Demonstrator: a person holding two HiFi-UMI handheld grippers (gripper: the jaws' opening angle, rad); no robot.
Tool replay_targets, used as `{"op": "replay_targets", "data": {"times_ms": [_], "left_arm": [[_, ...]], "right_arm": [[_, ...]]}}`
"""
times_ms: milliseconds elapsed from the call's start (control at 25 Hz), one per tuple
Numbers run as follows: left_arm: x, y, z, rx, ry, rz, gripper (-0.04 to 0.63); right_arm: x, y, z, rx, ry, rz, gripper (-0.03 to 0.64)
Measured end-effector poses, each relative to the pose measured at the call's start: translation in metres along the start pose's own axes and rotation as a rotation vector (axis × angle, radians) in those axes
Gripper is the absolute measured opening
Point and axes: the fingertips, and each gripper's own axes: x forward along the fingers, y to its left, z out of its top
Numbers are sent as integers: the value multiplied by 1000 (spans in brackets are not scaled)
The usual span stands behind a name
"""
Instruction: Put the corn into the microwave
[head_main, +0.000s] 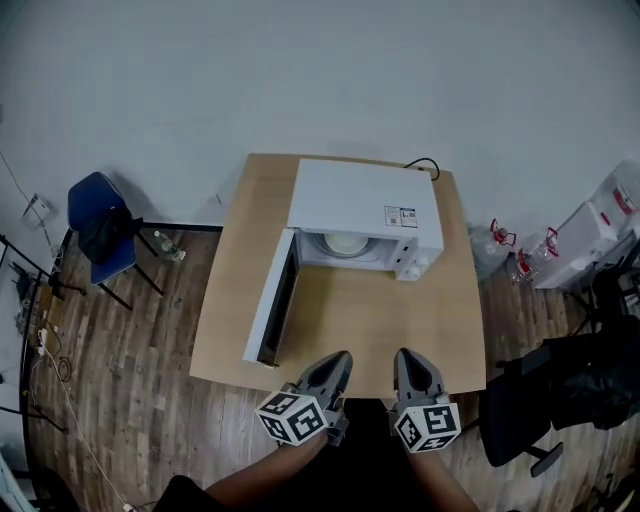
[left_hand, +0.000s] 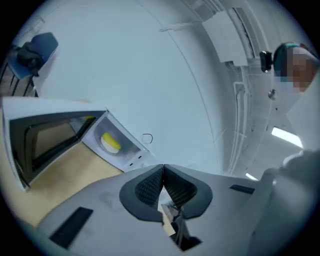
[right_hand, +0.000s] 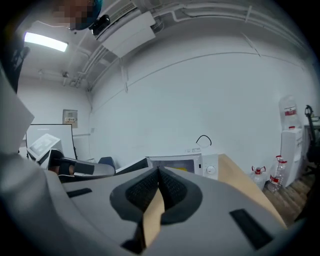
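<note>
The left gripper (head_main: 338, 362) and the right gripper (head_main: 404, 360) hang side by side over the near edge of the wooden table (head_main: 360, 320), both pointing toward the microwave. In the left gripper view the jaws are pressed together at their tips with nothing between them. The right gripper view shows the same: its jaws are together and empty. Bare tabletop lies between the grippers and the white microwave (head_main: 365, 205), which sits at the far side of the table.

The microwave door (head_main: 272, 300) is swung wide open to the left, standing on edge and reaching toward the near side of the table. The corn (left_hand: 111, 141), a yellow piece, lies on a pale plate (head_main: 332, 244) inside the microwave, well apart from both grippers.

A black cable (head_main: 425, 165) loops up behind the microwave. On the wooden floor to the left stands a blue chair (head_main: 100, 225); to the right are water bottles (head_main: 500, 245) and a black office chair (head_main: 570, 385).
</note>
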Motion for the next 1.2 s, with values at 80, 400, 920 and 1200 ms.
{"op": "replay_targets", "data": {"times_ms": [80,400,920,1200], "left_arm": [[-18,-19,2,149,-26,28,14],[-62,-67,3,545,-98,49,14],[-84,-116,-48,717,-47,168,14],[-96,-151,-77,713,-69,200,14]], "right_arm": [[-22,11,1,-42,25,9,60],[-66,36,9,-134,-29,33,60],[-136,26,8,-161,-45,102,60],[-176,0,6,-151,-31,86,60]]}}
